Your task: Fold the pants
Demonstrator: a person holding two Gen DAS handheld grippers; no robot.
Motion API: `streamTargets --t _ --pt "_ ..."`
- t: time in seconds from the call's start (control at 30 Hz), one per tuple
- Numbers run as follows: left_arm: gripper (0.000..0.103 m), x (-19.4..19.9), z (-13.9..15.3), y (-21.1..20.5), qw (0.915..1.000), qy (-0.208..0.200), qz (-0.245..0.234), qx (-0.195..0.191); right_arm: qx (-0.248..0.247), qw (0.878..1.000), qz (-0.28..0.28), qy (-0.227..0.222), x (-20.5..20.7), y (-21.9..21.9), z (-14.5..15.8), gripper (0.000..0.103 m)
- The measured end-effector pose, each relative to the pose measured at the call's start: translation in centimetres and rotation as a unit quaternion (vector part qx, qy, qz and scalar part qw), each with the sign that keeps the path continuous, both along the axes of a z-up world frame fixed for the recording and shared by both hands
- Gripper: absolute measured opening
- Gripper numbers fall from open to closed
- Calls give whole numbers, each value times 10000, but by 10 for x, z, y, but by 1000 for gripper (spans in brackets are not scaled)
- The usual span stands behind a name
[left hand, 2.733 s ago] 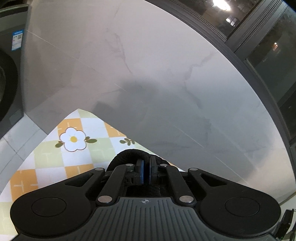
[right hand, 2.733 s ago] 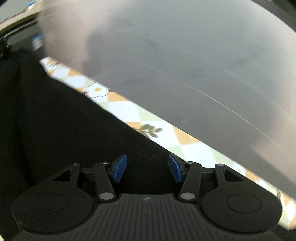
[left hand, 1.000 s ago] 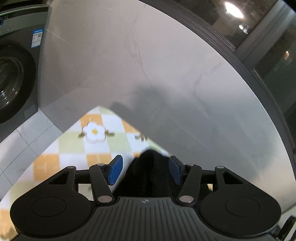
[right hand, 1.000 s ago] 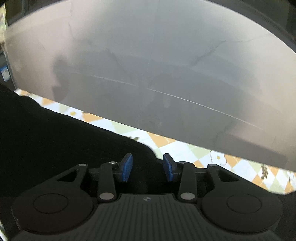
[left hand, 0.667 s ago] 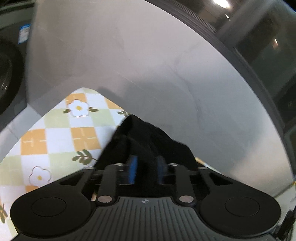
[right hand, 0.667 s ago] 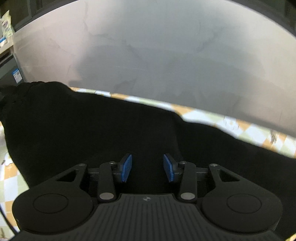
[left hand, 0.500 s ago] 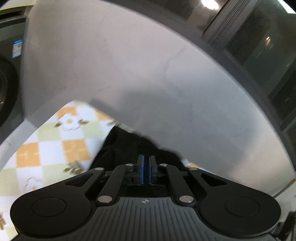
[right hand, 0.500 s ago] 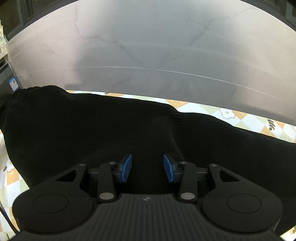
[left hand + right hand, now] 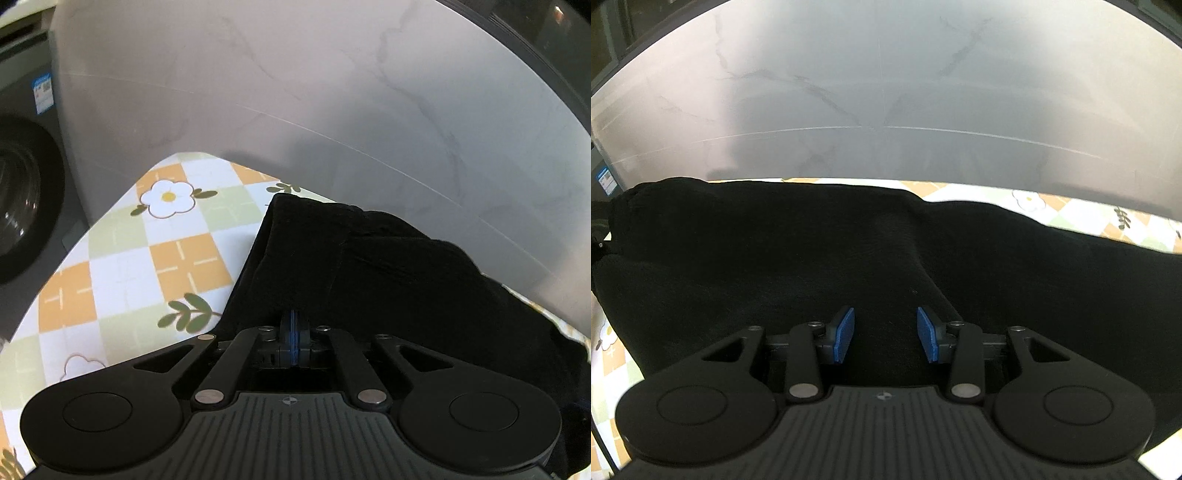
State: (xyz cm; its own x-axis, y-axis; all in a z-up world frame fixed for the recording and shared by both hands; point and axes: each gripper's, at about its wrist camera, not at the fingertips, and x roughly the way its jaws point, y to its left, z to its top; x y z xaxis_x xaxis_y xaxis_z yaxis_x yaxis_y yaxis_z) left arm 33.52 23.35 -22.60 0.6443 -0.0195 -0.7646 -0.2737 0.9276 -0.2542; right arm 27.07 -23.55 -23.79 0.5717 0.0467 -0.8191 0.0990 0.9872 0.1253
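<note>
Black pants lie spread on the checked cloth of the bench, doubled over but not yet compact. Left hand-held gripper is pinched together on their edge; right hand-held gripper hovers above them, jaws apart.

The right claw hangs over black pants, its 2 blue pads set apart with dark cloth showing in the gap; neither pad presses on the fabric. The pants spread across nearly the whole width, with a raised fold running down toward the claw. They lie on a checked cloth with flowers covering the bench. Behind rises a grey marbled wall.
</note>
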Motion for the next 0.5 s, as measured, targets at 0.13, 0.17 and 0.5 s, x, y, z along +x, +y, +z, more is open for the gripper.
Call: streamTargets --t 0.13,0.17,0.5 --pt "3 -3 3 14 9988 1 161 -462 33 9999 -105 -11 -8 -2 4 41" --pt "3 -5 6 18 9980 -23 222 -595 26 9999 -112 -22 -9 -2 5 41" --pt "43 -81 41 35 9713 -344 1082 -2089 142 9996 -235 -96 -35 -9 16 41"
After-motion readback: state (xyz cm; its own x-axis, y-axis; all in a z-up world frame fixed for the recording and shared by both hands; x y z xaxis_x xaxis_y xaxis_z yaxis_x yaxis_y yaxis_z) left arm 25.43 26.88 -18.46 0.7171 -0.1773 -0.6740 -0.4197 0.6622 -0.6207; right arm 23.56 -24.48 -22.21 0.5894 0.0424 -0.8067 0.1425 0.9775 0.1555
